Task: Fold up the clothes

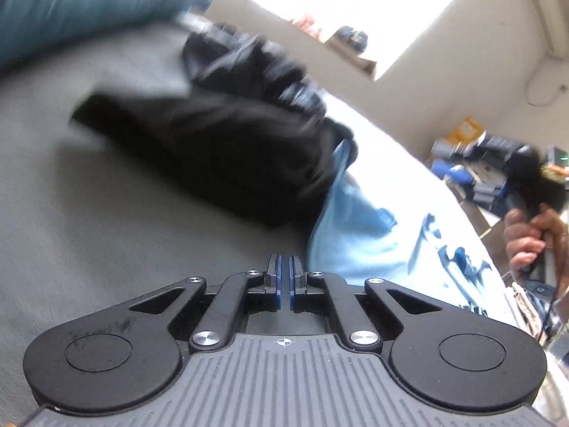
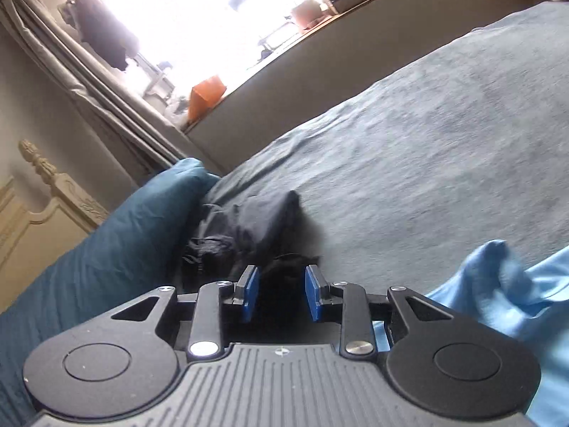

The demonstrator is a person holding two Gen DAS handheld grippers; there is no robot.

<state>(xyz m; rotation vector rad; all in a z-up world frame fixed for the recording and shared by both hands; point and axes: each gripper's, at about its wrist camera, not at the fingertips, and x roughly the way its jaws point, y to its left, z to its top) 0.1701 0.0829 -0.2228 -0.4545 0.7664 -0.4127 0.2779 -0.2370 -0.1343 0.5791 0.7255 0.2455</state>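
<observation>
Clothes: black heap (image 1: 227,149) beside blue shirt (image 1: 384,249) on bed (image 1: 89,213); axis unclear.
Left gripper (image 1: 284,267): pads nearly touching, empty.
Right gripper (image 2: 281,284): spread wide, empty.

A bright, overexposed window (image 2: 199,17) at twelve o'clock, grey curtain (image 2: 89,82) at ten, carved cream headboard (image 2: 46,192) at nine, grey-blue bed (image 2: 444,135).

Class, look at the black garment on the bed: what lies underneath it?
The black garment rests on the grey bedsheet. Its right edge overlaps the light blue shirt, covering part of it. How far the shirt runs beneath cannot be seen.
</observation>
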